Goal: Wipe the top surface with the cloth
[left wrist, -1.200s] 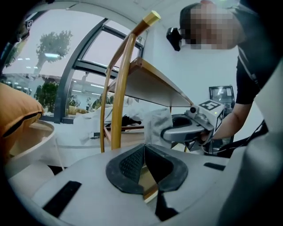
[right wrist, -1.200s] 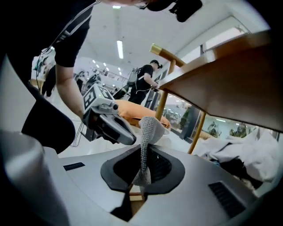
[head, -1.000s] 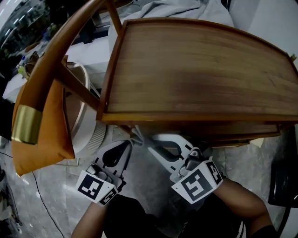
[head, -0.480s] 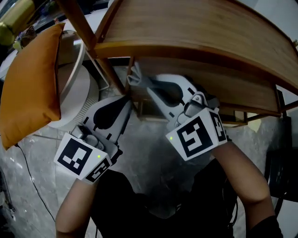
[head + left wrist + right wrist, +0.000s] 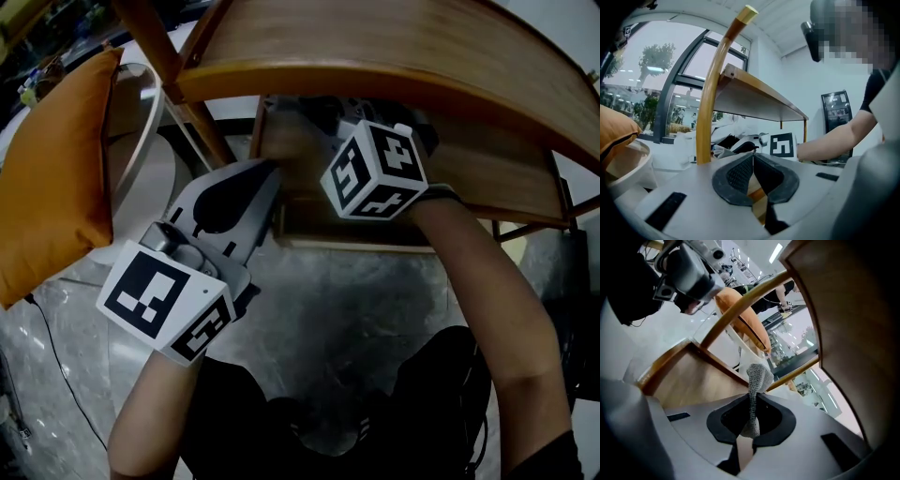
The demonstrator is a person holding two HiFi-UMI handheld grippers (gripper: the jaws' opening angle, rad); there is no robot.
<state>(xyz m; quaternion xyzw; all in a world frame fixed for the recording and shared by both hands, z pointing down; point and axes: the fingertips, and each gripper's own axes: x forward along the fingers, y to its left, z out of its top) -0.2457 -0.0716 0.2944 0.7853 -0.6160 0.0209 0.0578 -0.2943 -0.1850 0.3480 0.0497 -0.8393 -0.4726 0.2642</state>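
A curved wooden top board (image 5: 394,47) spans the head view, with a lower shelf (image 5: 309,211) beneath it. My right gripper (image 5: 752,401) is shut on a strip of grey knitted cloth (image 5: 757,375) that sticks up from between its jaws. In the head view only its marker cube (image 5: 370,169) shows; the jaws and cloth are hidden under the top board. My left gripper (image 5: 270,172) is shut with nothing held. It points up at the lower shelf's left corner, beside the right gripper. The left gripper view shows its pads (image 5: 740,173) pressed together.
An orange cushion (image 5: 52,178) hangs at the left beside a round white seat (image 5: 141,187). A slanted wooden leg (image 5: 187,84) rises at the left of the shelf. The floor below is grey stone (image 5: 356,319). A dark box (image 5: 577,328) stands at the right.
My right gripper has gone forward under the top board with the cloth, so its jaws are now hidden from the head. The left gripper rose slightly toward the shelf corner.
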